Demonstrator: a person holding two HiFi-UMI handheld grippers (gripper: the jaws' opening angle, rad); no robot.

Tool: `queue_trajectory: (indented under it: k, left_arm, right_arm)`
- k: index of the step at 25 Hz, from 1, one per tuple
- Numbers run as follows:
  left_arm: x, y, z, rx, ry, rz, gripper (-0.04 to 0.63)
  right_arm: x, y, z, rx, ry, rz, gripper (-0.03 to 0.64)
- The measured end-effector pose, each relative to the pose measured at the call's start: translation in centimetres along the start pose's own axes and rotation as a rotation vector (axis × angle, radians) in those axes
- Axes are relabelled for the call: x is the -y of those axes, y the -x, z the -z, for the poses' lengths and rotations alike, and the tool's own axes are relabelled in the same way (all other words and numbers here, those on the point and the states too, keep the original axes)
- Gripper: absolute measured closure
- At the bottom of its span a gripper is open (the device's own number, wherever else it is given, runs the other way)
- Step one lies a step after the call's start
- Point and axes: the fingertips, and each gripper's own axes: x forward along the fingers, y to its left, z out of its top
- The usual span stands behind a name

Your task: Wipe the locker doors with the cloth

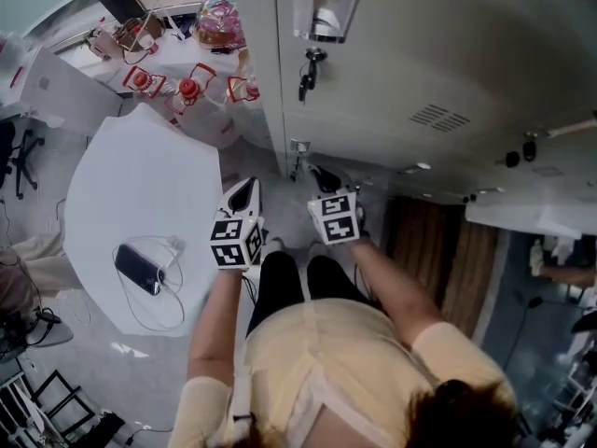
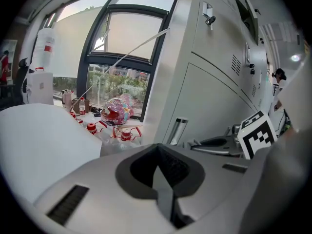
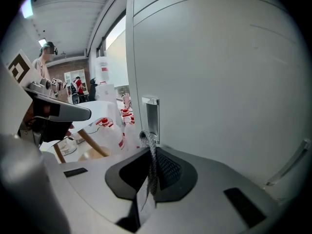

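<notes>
The wiping looks about to start rather than under way: the right gripper [image 3: 151,156] has its fingers shut on the cloth [image 3: 152,172], held just short of the pale grey locker door [image 3: 219,82] near its recessed handle [image 3: 150,117]. The left gripper [image 2: 157,165] has its fingers pressed together on nothing. The next move probably calls for carrying the cloth forward until it lies against the door panel, then sweeping it across. Only a thin, grey, open-weave strip of the cloth shows, standing up limp from between the fingers.
</notes>
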Motion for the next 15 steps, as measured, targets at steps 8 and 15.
queue_trajectory:
  k: [8, 15]
  left_arm:
    - [-1.2, -1.3, 1.0, 0.0, -0.018, -0.026, 0.594]
    - [-1.3, -2.3, 0.8, 0.01, -0.033, -0.024, 0.594]
  right_arm:
    - [0.0, -2.6, 0.7, 0.004, -0.013, -0.009, 0.598]
    - [1.5, -3.9, 1.1, 0.003, 0.008, 0.029, 0.598]
